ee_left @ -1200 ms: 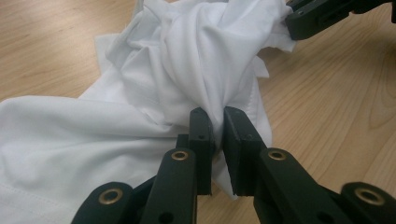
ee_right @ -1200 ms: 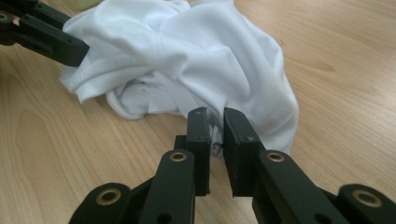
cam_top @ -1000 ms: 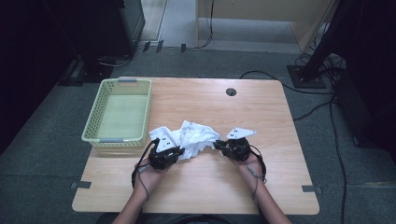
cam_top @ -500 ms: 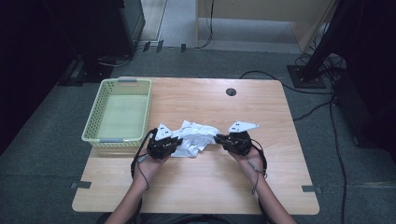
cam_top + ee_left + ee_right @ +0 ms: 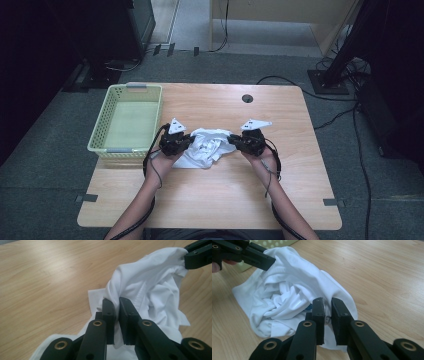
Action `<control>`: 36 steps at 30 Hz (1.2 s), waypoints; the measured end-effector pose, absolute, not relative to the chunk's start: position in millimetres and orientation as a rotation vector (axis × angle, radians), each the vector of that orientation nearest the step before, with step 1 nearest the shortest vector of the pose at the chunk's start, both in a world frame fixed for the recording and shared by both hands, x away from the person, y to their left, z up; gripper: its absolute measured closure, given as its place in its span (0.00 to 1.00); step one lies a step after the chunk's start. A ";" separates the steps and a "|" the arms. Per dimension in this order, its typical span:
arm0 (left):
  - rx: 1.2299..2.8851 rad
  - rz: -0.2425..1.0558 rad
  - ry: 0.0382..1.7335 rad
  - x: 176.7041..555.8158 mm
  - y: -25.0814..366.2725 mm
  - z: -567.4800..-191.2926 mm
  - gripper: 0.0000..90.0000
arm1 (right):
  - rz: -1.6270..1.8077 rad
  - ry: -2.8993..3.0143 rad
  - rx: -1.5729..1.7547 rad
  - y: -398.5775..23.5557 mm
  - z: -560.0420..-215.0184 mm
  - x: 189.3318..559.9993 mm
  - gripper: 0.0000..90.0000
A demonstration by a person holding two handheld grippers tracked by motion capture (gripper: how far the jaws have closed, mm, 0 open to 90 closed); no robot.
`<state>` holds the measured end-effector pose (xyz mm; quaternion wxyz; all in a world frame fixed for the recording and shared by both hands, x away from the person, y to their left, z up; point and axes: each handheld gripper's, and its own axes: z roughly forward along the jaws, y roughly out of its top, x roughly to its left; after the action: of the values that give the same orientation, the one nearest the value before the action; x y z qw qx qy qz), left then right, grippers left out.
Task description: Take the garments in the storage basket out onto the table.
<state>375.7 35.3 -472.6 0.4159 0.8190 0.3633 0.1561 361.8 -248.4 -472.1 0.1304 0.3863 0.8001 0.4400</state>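
Both grippers, left [image 5: 186,143] and right [image 5: 234,141], clamped on opposite edges of white shirt [image 5: 207,148] right of basket [image 5: 126,121]; no readable labels.

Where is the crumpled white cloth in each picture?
High view: crumpled white cloth, middle of the table, between both hands.
Left gripper view: upper right of centre, pinched low down.
Right gripper view: left of centre.
Shared landmark: pale green plastic basket, its corner also at the right gripper view's top.
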 end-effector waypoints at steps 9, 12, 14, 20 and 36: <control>2.062 0.401 0.951 398.6 24.1 -481.1 0.95 | 1.237 2.317 1.171 -243.9 -477.4 380.9 0.92; 2.077 0.402 0.972 409.3 19.4 -487.3 0.94 | 1.181 2.327 1.179 -239.1 -483.2 391.0 0.92; 2.082 0.398 0.980 414.3 17.6 -490.0 0.94 | 1.168 2.332 1.184 -237.3 -485.8 394.0 0.92; 2.104 0.385 0.998 423.2 14.8 -499.0 0.94 | 1.130 2.349 1.213 -232.2 -498.9 401.6 0.92; 2.125 0.362 1.020 420.6 16.2 -511.1 0.94 | 1.089 2.364 1.199 -232.3 -515.8 401.2 0.91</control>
<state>420.6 16.2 -511.1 0.3694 0.8281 0.3973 0.1412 401.2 -232.3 -515.8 0.1374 0.4144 0.8172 0.3763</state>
